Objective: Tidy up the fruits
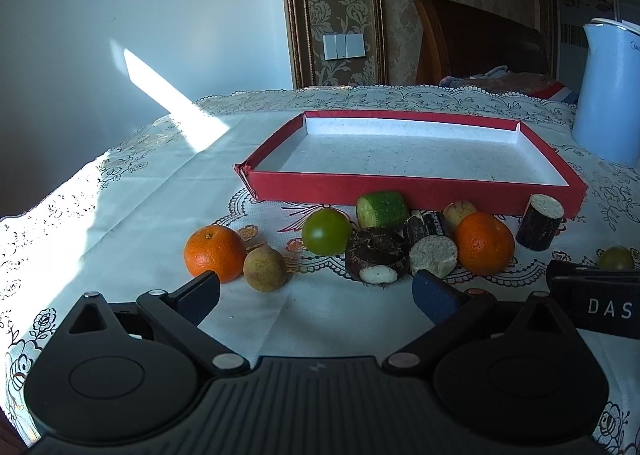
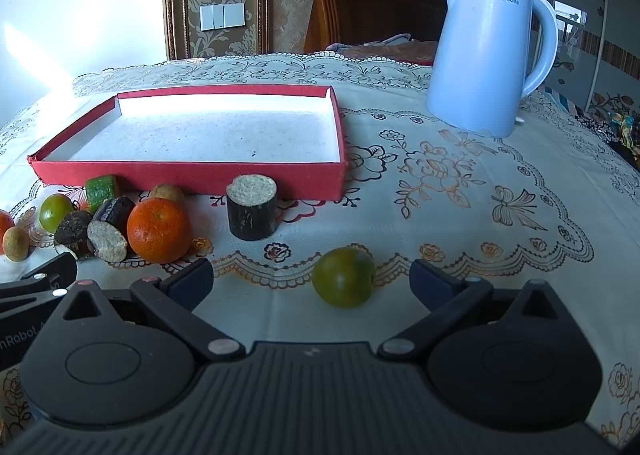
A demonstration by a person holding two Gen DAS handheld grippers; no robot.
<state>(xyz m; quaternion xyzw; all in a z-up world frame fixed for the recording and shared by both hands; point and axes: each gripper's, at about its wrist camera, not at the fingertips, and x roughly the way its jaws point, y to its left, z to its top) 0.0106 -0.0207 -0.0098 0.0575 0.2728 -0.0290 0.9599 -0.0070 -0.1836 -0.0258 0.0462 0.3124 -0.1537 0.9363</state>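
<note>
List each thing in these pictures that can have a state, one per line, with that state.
Red tray: empty, flat on the table.
Kettle: upright, lid shut.
Standing sugarcane piece: upright, apart from the pile.
Lying sugarcane piece: on its side, against an orange.
Cucumber piece: cut, against the tray wall.
Lone green fruit: whole, on the cloth before the right gripper.
Left gripper: open, empty.
Right gripper: open, empty.

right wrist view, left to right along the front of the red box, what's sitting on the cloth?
small brown fruit → green fruit → orange → upright dark cut piece → lone green fruit between the open right gripper fingers. The dark pieces clustered beside the orange overlap, so I left them out.
</note>
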